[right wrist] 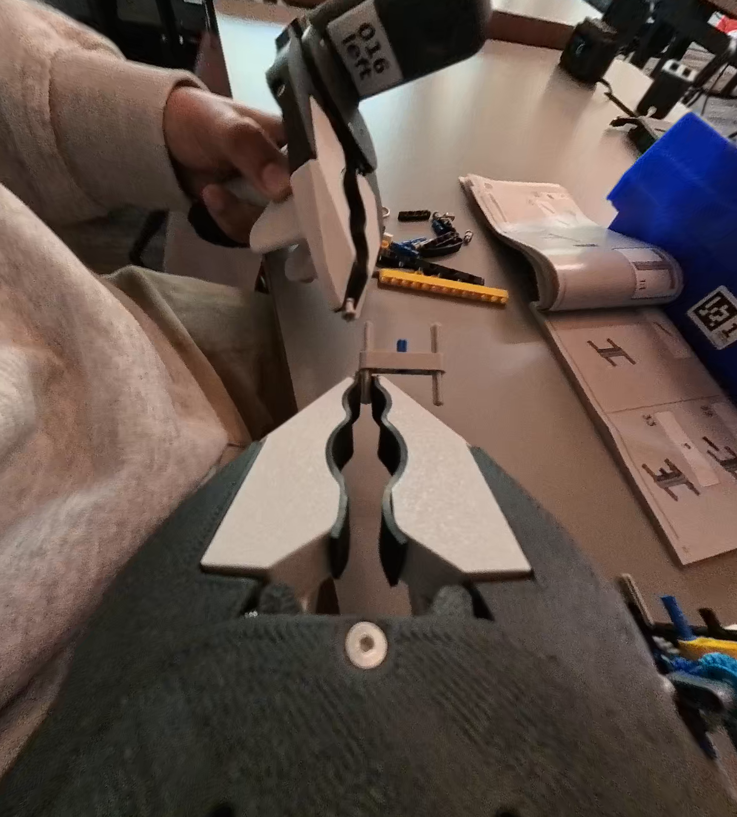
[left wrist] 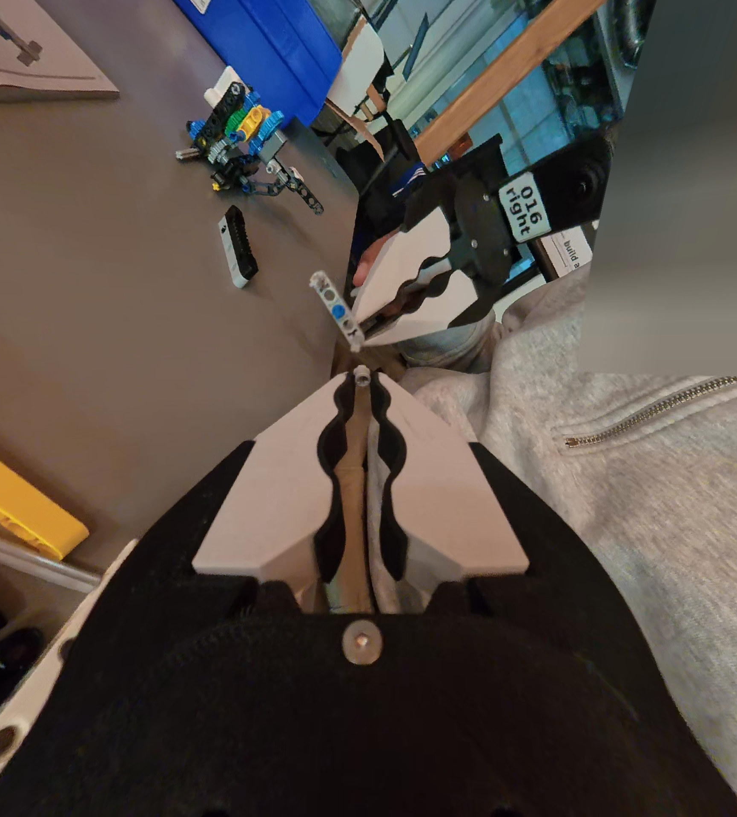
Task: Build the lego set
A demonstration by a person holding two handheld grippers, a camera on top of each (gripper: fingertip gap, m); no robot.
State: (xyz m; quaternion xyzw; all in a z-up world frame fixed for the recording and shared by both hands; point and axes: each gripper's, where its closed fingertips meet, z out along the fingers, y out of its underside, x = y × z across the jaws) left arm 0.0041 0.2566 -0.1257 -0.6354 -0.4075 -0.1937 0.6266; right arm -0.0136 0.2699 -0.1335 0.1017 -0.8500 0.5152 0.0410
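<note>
My left gripper (left wrist: 362,376) is shut on a small grey bush (left wrist: 362,379) at its fingertips; it also shows in the right wrist view (right wrist: 351,309). My right gripper (right wrist: 367,381) is shut on a grey beam assembly (right wrist: 399,359) with two grey axles and a blue pin; the same beam (left wrist: 336,309) shows in the left wrist view, held by the right gripper (left wrist: 360,332). The bush sits just short of the end of one axle, in the air by the table edge. A partly built model (left wrist: 238,137) stands farther off on the table.
A black-and-white piece (left wrist: 238,247) lies near the model. A blue bin (left wrist: 269,48) and an open instruction booklet (right wrist: 579,247) are on the table. A yellow beam (right wrist: 441,287) and loose black and blue parts (right wrist: 428,241) lie beyond. A person's grey sweater (left wrist: 623,486) is close. The grippers are tip to tip, or close to it.
</note>
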